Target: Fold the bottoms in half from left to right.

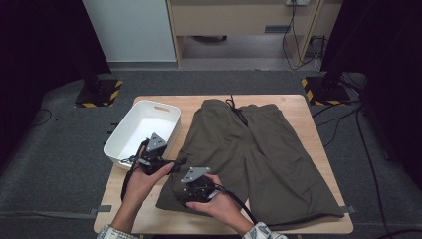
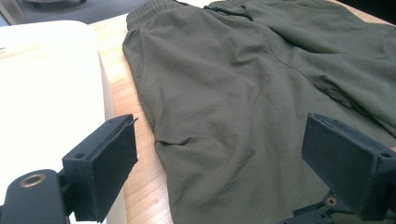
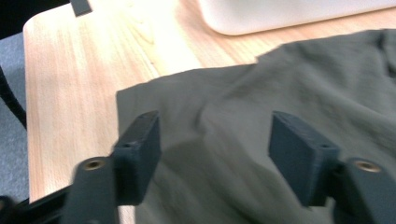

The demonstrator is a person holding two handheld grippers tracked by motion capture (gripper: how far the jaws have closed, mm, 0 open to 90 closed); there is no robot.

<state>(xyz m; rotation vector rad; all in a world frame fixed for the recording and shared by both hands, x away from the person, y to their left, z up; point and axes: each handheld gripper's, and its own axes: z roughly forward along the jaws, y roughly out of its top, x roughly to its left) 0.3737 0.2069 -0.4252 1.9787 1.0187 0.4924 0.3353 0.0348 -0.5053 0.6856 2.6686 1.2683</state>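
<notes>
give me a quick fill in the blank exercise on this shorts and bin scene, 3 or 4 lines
1. The olive shorts lie spread flat on the wooden ____.
2. The tub beside the shorts is ____ in colour.
3. The jaws of the left gripper stand ____, with nothing pinched between them.
4. The right gripper hovers over the ____ edge of one leg of the shorts.

Missing words: table; white; open; hem

Left gripper (image 1: 175,162) and right gripper (image 1: 185,198): black bodies, 2 flat black jaws each, grey three-cornered top plates, trailing black cables; patterned sleeve cuffs.
</notes>
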